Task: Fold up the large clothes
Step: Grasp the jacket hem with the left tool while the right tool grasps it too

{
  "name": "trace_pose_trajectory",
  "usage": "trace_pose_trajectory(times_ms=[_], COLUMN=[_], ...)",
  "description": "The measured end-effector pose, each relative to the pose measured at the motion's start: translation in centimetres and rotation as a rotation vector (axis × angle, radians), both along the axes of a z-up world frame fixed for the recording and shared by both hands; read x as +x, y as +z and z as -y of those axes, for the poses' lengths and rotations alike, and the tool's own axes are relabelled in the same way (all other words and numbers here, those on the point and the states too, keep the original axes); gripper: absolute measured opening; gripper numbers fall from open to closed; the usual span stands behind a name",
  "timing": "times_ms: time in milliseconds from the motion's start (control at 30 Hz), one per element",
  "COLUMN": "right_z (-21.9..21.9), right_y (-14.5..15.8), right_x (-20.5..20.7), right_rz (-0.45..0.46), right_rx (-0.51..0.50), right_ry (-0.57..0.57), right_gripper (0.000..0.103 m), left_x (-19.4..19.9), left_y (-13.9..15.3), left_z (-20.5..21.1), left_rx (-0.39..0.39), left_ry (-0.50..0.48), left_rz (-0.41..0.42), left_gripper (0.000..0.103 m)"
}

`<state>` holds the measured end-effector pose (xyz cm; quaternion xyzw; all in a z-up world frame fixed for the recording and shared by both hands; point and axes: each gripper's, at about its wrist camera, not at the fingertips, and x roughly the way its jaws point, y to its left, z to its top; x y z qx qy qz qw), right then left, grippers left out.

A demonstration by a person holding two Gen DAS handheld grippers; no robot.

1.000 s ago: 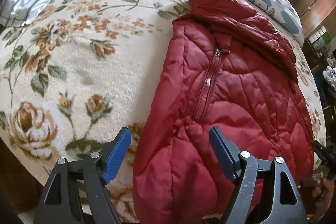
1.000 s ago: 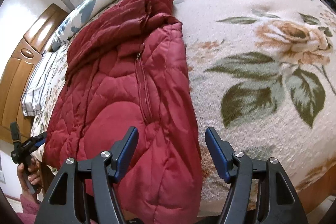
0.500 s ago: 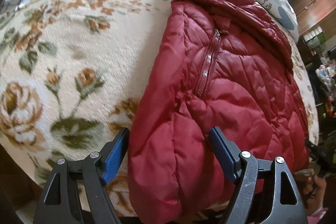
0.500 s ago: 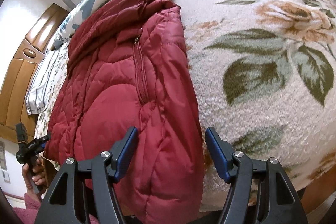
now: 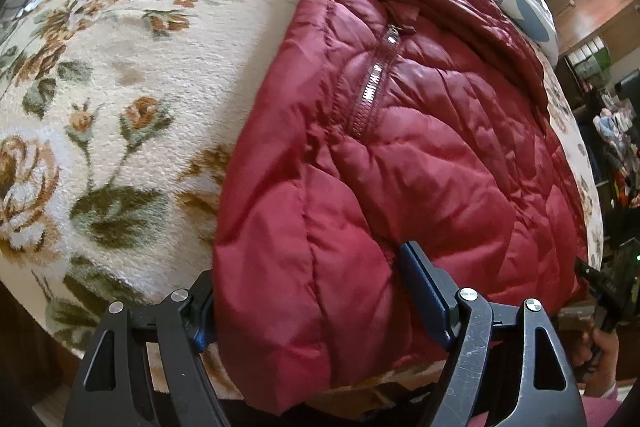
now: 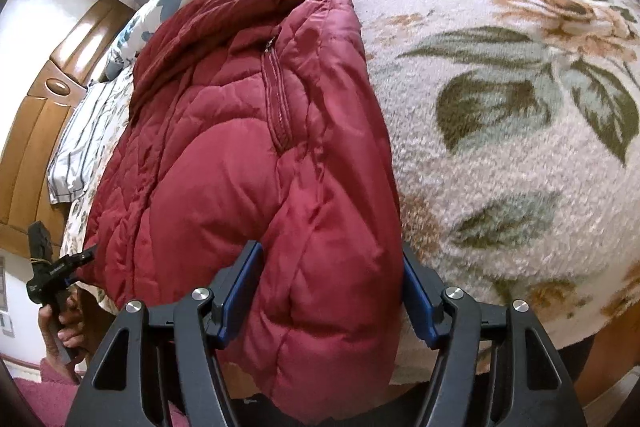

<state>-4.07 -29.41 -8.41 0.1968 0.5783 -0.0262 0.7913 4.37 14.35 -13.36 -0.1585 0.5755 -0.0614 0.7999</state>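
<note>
Both grippers' fingers sit apart, straddling the jacket's near hem: left gripper (image 5: 308, 301), right gripper (image 6: 332, 291), nothing pinched yet. The red puffer jacket (image 5: 400, 155) lies on the bed (image 5: 120, 99), seemingly folded lengthwise already; crosswise fold still left.

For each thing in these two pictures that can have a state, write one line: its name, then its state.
Red puffer jacket: folded lengthwise, lying on the bed, hem at the near edge.
Pocket zip: closed.
Left gripper: open, astride the jacket's left hem corner.
Right gripper: open, astride the right hem corner.
Floral blanket: spread flat under the jacket.
</note>
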Motion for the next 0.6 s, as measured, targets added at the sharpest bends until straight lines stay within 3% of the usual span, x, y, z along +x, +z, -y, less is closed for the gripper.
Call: trace_pose_trajectory(times_ms=[100, 167, 233, 333, 433, 600], right_z=[0.0, 0.0, 0.0, -0.3, -0.9, -1.2], right_y=[-0.2, -0.3, -0.4, -0.3, 0.1, 0.8], right_x=[-0.5, -0.7, -0.9, -0.8, -0.7, -0.5], right_rz=[0.001, 0.004, 0.006, 0.017, 0.031, 0.054], right_rx=[0.022, 0.033, 0.042, 0.057, 0.046, 0.041], right_ry=[0.001, 0.001, 0.005, 0.018, 0.043, 0.056], right_gripper=[0.065, 0.062, 0.054, 0.038, 0.029, 0.024], left_x=[0.0, 0.0, 0.0, -0.1, -0.2, -0.9], left_y=[-0.1, 0.0, 0.1, 0.5, 0.8, 1.7], left_z=[0.8, 1.3, 1.8, 2.3, 2.6, 2.2], left_rx=[0.014, 0.028, 0.024, 0.030, 0.042, 0.043], left_ry=[-0.014, -0.032, -0.055, -0.084, -0.088, -0.076], left_rz=[-0.001, 0.005, 0.009, 0.025, 0.039, 0.066], left_gripper=[0.076, 0.069, 0.052, 0.035, 0.027, 0.022])
